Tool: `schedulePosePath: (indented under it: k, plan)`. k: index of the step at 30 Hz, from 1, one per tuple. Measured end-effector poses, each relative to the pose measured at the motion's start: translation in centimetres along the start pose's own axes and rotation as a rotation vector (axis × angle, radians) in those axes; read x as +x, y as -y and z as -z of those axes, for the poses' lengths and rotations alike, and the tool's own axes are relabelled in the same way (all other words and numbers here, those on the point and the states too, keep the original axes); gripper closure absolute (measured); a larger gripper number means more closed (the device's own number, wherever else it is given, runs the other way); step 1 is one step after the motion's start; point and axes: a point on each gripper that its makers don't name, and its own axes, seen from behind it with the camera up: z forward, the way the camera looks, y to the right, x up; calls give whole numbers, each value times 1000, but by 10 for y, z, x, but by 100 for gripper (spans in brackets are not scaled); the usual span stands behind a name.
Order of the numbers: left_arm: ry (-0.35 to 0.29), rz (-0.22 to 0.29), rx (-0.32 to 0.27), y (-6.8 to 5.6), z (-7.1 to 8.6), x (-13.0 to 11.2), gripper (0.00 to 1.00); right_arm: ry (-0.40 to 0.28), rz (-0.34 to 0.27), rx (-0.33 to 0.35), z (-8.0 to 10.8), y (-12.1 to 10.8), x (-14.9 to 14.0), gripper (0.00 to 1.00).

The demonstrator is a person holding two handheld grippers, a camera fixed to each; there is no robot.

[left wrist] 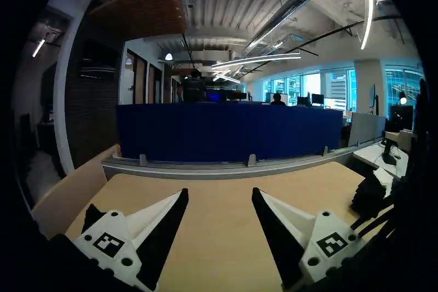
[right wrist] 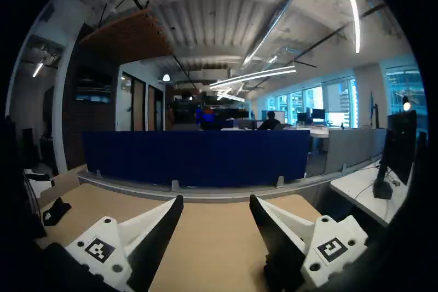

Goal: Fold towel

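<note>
My left gripper is open. Its two white fingers stand well apart over the light wooden table and hold nothing between them. Each finger carries one square black-and-white marker, so I count two markers. My right gripper is also open, with its two fingers apart, nothing between them, and again two markers, one on each finger.

Where the towel lies I cannot tell.

Behind the table there is one long blue partition. Beyond it I count two people: one standing and one sitting farther right. In the left gripper view some black things sit at the right edge of the table. In the right gripper view one small black object lies on the table at the left, and one dark monitor stands on a white desk at the right.
</note>
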Motion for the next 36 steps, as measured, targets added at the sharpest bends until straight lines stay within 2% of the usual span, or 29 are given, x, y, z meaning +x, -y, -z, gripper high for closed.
schedulePosePath:
  k: [8,14,20,30,36]
  plan:
    - [-47,-1,7,2,-2,-3,15,34,1,10,-4,14,-15,6]
    - [-63,-18,31,11,-3,-16,14,49,5,10,-4,21,-29,7]
    - [-74,-28,52,16,-5,-38,15,60,0,9,-3,24,-42,7]
    - [-105,-82,84,25,-7,-79,15,49,18,23,-7,28,-52,6]
    - [-125,-79,105,35,-6,-100,15,43,38,18,-9,31,-62,6]
